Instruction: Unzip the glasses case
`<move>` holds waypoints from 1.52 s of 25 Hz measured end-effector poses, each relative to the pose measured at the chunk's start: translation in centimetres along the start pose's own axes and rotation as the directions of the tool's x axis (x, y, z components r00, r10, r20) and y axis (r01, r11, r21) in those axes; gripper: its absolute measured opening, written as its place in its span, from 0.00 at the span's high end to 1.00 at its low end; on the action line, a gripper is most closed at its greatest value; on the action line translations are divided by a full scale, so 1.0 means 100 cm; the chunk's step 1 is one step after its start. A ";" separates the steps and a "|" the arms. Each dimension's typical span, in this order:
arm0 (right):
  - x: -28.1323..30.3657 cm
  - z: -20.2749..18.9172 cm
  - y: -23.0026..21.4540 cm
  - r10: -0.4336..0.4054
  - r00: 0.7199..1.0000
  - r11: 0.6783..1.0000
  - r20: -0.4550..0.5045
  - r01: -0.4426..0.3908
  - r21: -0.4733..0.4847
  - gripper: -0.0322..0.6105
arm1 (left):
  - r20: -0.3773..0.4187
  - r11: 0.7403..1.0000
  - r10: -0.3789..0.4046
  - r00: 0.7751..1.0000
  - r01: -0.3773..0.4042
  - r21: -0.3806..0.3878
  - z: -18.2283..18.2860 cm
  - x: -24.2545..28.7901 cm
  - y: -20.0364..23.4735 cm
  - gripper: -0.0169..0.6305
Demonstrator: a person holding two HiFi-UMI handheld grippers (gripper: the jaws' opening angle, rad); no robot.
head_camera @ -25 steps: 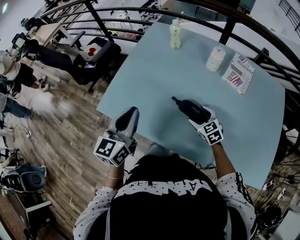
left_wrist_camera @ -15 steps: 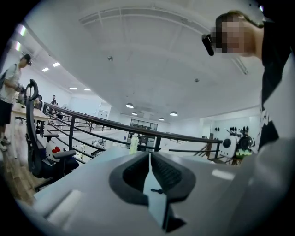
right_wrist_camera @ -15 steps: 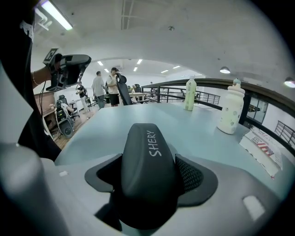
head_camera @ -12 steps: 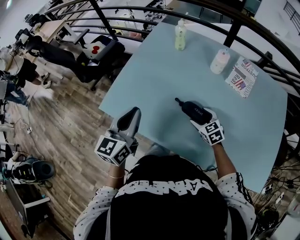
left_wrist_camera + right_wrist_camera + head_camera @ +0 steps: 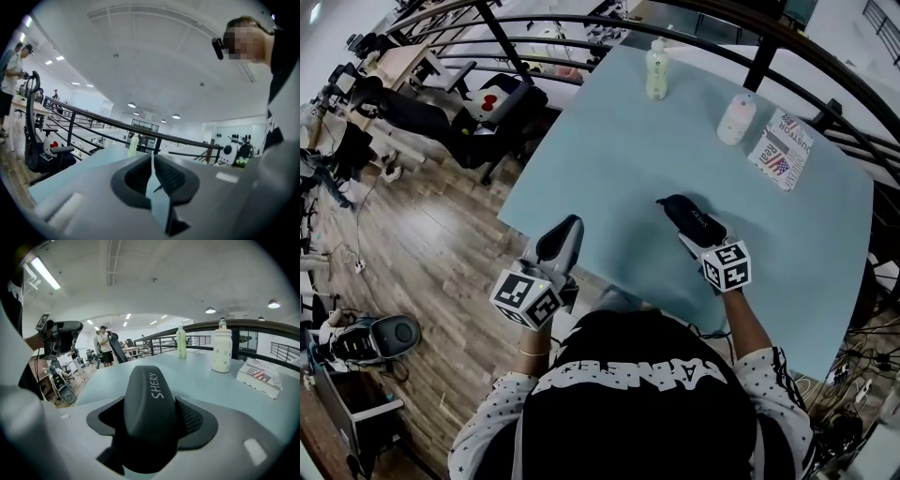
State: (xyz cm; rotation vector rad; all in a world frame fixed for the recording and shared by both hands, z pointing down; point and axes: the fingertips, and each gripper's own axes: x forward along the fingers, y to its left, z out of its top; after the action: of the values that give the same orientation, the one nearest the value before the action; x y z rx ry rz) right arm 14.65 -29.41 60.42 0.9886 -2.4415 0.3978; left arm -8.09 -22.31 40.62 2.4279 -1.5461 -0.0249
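Near end of the glasses case (image 5: 150, 399) is buried between the right gripper's (image 5: 701, 236) jaws. So in the right gripper view you only get the domed top with the lettering. No zipper track shows there, so can't tell if it's zipped or open. Head view has a tiny nub at the case's far end, way too small to say if that's the pull. The table's (image 5: 609, 159) near edge disappears under the person (image 5: 637, 394). Labels on the green bottle (image 5: 655, 70) and white bottle (image 5: 736, 119) by the far edge: unreadable. Booklet's (image 5: 785, 137) fine print, same deal.
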 end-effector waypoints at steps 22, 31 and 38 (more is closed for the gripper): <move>-0.077 0.084 0.048 0.010 0.955 1.000 0.296 -0.001 -0.029 0.42 | -0.057 0.968 -0.197 0.979 0.185 -0.168 -0.024 0.016 -0.052 0.97; -0.109 0.103 0.075 0.047 0.922 0.998 0.384 -0.030 -0.050 0.42 | -0.048 0.924 -0.306 0.951 0.285 -0.255 -0.027 0.018 -0.091 0.97; -0.129 0.122 0.105 0.092 0.889 0.994 0.449 -0.055 -0.096 0.42 | -0.043 0.889 -0.391 0.919 0.365 -0.276 -0.027 0.016 -0.117 0.97</move>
State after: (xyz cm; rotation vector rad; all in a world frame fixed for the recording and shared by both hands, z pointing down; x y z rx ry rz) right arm 11.46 -19.94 42.42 1.0489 -2.8925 0.0924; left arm 3.46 -18.49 40.77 2.4309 -0.9373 -0.1719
